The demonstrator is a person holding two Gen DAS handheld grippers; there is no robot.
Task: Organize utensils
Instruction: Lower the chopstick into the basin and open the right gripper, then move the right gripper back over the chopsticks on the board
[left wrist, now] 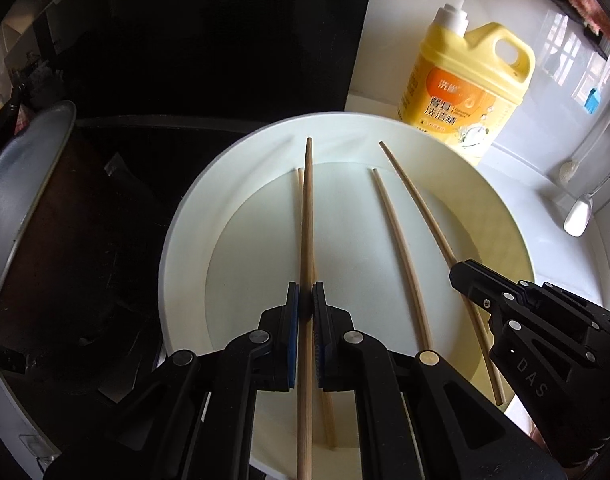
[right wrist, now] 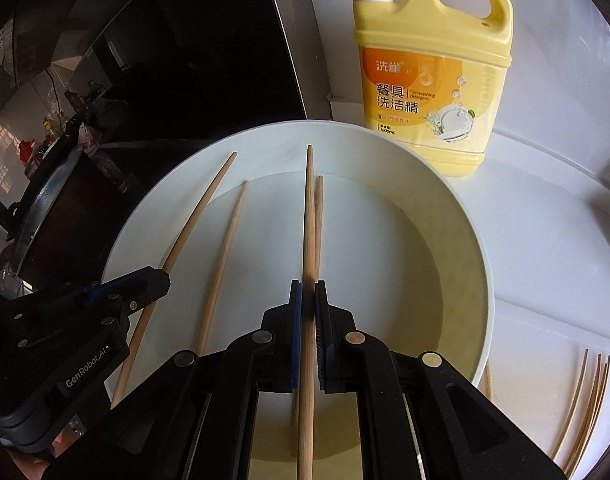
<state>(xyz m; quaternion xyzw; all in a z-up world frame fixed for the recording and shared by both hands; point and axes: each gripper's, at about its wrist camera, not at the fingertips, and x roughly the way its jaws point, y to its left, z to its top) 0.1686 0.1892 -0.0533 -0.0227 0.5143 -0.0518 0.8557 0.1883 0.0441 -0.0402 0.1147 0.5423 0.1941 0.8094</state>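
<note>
A large white plate (left wrist: 193, 216) lies on the counter; it also shows in the right wrist view (right wrist: 457, 208). My left gripper (left wrist: 305, 292) is shut on a wooden chopstick (left wrist: 307, 208) held over the plate, with a second chopstick (left wrist: 300, 178) lying on the plate under it. My right gripper (right wrist: 309, 290) is shut on another wooden chopstick (right wrist: 308, 216), with one chopstick (right wrist: 318, 208) lying on the plate beside it. In each view the other gripper shows at the side: the right one (left wrist: 461, 272) and the left one (right wrist: 161, 276), each with its chopstick.
A yellow dish-soap bottle (left wrist: 469, 84) stands behind the plate, also in the right wrist view (right wrist: 429, 76). A metal pot (left wrist: 37, 208) sits on the dark stove at the left. Several more chopsticks (right wrist: 585, 408) lie on the white counter to the right. A white spoon (left wrist: 579, 216) lies far right.
</note>
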